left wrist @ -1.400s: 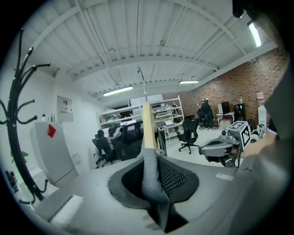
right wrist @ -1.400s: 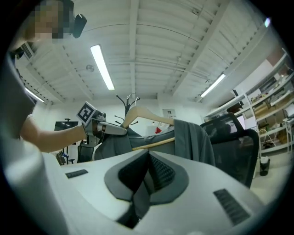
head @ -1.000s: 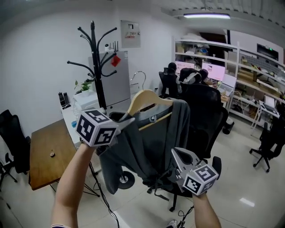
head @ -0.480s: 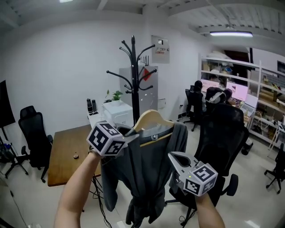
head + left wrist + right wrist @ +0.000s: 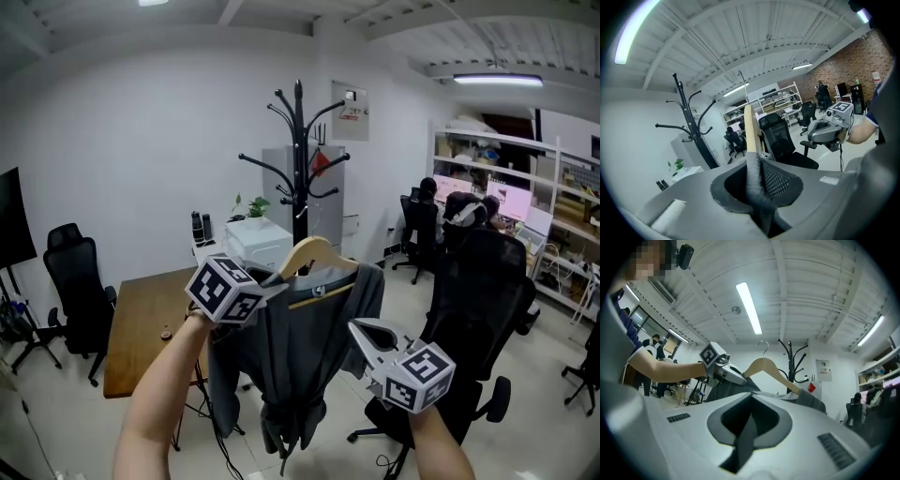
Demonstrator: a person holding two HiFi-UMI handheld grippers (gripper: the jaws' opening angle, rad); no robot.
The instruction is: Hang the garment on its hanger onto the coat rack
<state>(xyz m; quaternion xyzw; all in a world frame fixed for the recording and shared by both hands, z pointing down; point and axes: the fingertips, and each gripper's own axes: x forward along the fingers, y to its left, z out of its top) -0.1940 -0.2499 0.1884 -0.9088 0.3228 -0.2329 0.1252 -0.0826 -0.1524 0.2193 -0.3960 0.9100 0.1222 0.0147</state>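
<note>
Head view: holding the hanger aloft by its left shoulder end in the left gripper, jaws clenched on wood and collar cloth together. Borne out in the left gripper view, with the pale wooden arm rising straight out from between the pads. Draped over the hanger, the dark grey garment, hanging free below with nothing else under it. Low at the garment's right edge, the right gripper: jaws pressed together on nothing in its own view, near the cloth but not gripping it. Cannot tell whether touching.

Now the relation that matters. Beyond and above the hanger, well apart, the coat rack, almost directly behind the hanger's peak and past the far end of the wooden table. Long axis of the hanger running left to right across the view, left end at the jaws, crossbar rising a little toward the right. Metal hook seen plainly only in the right gripper view, standing up from the hanger's peak, close beside the rack's pole along that line of sight, over no branch.

Nearer arm for the job: the left, bearing the whole load. Judged next: lift and carry forward until the hook clears an upcurved branch tip, then lower onto it. Likely worth steadying, since gripped at one end only and prone to tip. Not yet hung.
</note>
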